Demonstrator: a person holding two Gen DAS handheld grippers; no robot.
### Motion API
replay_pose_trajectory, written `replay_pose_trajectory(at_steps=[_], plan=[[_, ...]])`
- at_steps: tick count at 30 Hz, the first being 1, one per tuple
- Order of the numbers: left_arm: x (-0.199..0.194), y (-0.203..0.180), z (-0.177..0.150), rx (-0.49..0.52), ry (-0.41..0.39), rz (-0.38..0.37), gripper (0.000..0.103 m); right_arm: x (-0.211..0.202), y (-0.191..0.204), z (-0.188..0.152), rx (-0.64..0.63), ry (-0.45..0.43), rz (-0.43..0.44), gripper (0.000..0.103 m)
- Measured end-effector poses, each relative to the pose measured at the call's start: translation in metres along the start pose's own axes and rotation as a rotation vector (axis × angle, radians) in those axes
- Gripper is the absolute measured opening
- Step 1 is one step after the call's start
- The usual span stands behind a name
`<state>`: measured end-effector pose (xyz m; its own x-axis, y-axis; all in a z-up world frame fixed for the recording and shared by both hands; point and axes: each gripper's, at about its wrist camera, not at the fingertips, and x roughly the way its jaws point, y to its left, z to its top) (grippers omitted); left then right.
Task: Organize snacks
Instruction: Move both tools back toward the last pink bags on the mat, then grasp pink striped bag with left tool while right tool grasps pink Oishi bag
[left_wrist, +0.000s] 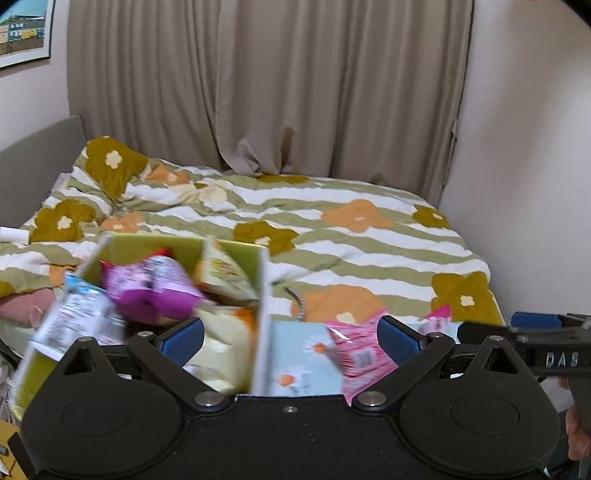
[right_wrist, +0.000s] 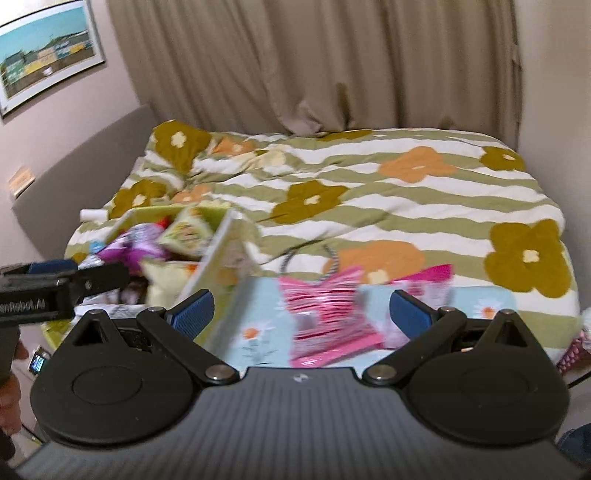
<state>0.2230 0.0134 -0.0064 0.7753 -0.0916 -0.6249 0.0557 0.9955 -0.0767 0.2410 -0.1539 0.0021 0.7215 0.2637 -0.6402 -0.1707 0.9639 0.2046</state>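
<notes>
A green cardboard box (left_wrist: 177, 249) (right_wrist: 147, 214) sits on the bed and holds several snack packets: a purple one (left_wrist: 147, 291), a green-yellow one (left_wrist: 221, 273), a blue-white one (left_wrist: 77, 317) and a pale yellow one (left_wrist: 221, 347). To its right lies a light blue daisy bag (left_wrist: 299, 354) (right_wrist: 258, 321) with a pink striped packet (left_wrist: 362, 354) (right_wrist: 325, 314) on it. Another pink packet (left_wrist: 439, 317) (right_wrist: 424, 280) lies farther right. My left gripper (left_wrist: 291, 339) (right_wrist: 92, 277) is open over the box's right wall. My right gripper (right_wrist: 303, 312) (left_wrist: 491, 328) is open, with the pink striped packet beyond its fingers.
The bed carries a striped duvet with flowers (left_wrist: 369, 236) (right_wrist: 406, 199). A beige curtain (left_wrist: 277, 85) hangs behind it, and a wall (left_wrist: 535, 184) closes the right side. A grey headboard (right_wrist: 85, 162) and a framed picture (right_wrist: 44, 55) are on the left. A striped cord handle (right_wrist: 332, 258) lies by the blue bag.
</notes>
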Motion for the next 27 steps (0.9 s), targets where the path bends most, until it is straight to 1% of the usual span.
replay_pose_trajectory(at_steps=[5,8,12,15,18,20,23,27], plan=[[0.036,-0.039,-0.005,-0.016,0.051,-0.038,0.102,0.007,-0.054,0.005,0.037,0.007,-0.029,0.103],[0.066,-0.055,-0.011,-0.02,0.079,-0.06,0.102,0.024,-0.083,0.006,0.073,0.029,-0.04,0.103],[0.107,-0.065,-0.02,-0.04,0.109,-0.077,0.101,0.054,-0.116,0.003,0.141,0.068,-0.018,0.103],[0.139,-0.07,-0.028,-0.054,0.126,-0.083,0.101,0.078,-0.132,-0.002,0.162,0.091,-0.007,0.103],[0.17,-0.075,-0.036,-0.058,0.163,-0.08,0.099,0.104,-0.144,-0.009,0.173,0.119,0.01,0.103],[0.186,-0.076,-0.042,-0.069,0.183,-0.091,0.095,0.118,-0.151,-0.015,0.184,0.135,0.019,0.103],[0.206,-0.078,-0.048,-0.079,0.221,-0.105,0.091,0.138,-0.159,-0.022,0.201,0.152,0.032,0.103],[0.22,-0.076,-0.053,-0.115,0.25,-0.114,0.085,0.153,-0.166,-0.029,0.225,0.164,0.061,0.103]])
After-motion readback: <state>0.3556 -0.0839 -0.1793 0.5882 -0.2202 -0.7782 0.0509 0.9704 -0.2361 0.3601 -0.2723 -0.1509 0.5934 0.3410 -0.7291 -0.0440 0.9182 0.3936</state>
